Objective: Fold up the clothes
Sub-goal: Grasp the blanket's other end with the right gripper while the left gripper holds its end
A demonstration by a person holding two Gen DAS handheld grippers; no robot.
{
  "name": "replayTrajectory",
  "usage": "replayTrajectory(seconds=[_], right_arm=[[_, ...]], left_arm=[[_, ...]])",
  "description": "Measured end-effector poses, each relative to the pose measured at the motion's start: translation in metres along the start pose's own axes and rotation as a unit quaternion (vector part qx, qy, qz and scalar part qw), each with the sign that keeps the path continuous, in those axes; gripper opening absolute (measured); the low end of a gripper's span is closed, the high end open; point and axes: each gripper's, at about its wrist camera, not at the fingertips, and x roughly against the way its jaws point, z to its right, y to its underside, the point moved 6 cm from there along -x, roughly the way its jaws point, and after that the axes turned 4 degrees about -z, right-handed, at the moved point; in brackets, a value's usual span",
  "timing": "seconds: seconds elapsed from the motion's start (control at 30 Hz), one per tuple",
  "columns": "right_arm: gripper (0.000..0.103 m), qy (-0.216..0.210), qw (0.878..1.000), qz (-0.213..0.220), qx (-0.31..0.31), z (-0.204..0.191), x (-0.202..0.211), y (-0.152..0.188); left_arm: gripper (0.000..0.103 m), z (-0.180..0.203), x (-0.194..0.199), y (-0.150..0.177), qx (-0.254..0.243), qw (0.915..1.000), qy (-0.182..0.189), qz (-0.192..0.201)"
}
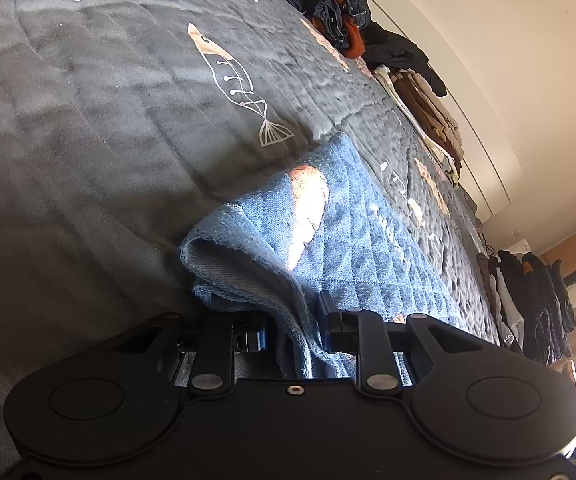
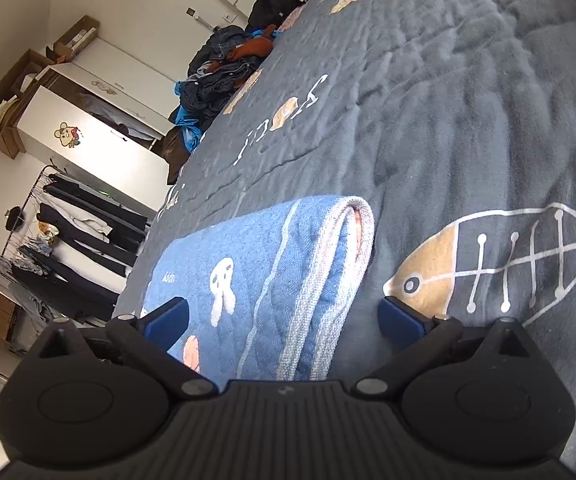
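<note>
on a grey quilted bedspread point(image 1: 87, 128) printed with fish-skeleton motifs lies the task's thing, a blue quilted garment point(image 1: 352, 248), folded into a thick pad with layered edges. left wrist view: the left gripper point(image 1: 294, 330) stands at the near edge of the garment, its two blue-padded fingers point(image 1: 330, 316) drawn close together with a bunched fold of the blue cloth pinched between them; the fold rises from the pads and drapes over toward the far side, where a sunlit orange patch shows on the fabric. right wrist view: the right gripper point(image 2: 283, 318) sits low over the same garment point(image 2: 247, 264), its fingers point(image 2: 167, 314) spread wide, one over the blue cloth at the left, the other at the right over the bedspread point(image 2: 468, 120) just beside the garment's rounded folded edge; neither pad presses on the fabric. a white skull-like print and pale seam lines mark the garment's upper face. far along the bed lies a heap of dark and orange clothes point(image 2: 223, 76), with a stack of folded brown and cream items point(image 1: 428, 108) further right in the left wrist view. beyond the bed at the left stand a white wardrobe point(image 2: 99, 136) with cardboard boxes point(image 2: 19, 84) on top and a rack of dark hanging clothes point(image 2: 83, 232).
</note>
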Motion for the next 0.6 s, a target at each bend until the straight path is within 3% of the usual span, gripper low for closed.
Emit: replayTrajectory(seconds=[0.2,0.47,0.53,0.6], right_arm=[[0.103,-0.023,0.999,0.013,-0.037,0.005,-0.008,-0.017],[0.101,-0.025,0.999,0.021,-0.024,-0.002,-0.023,-0.023],[0.096,-0.03,0.999,0.021,-0.029,-0.004,-0.026,-0.024],[0.07,-0.034,0.999,0.016,-0.027,-0.008,-0.028,-0.025]], left_arm=[[0.024,-0.001,0.0,0.0,0.005,1.0,0.002,-0.001],[0.024,-0.001,0.0,-0.001,0.009,0.9999,0.003,-0.003],[0.024,-0.001,-0.001,-0.001,0.012,0.9999,0.004,-0.003],[0.024,-0.002,0.0,-0.002,0.013,0.9999,0.006,-0.004]])
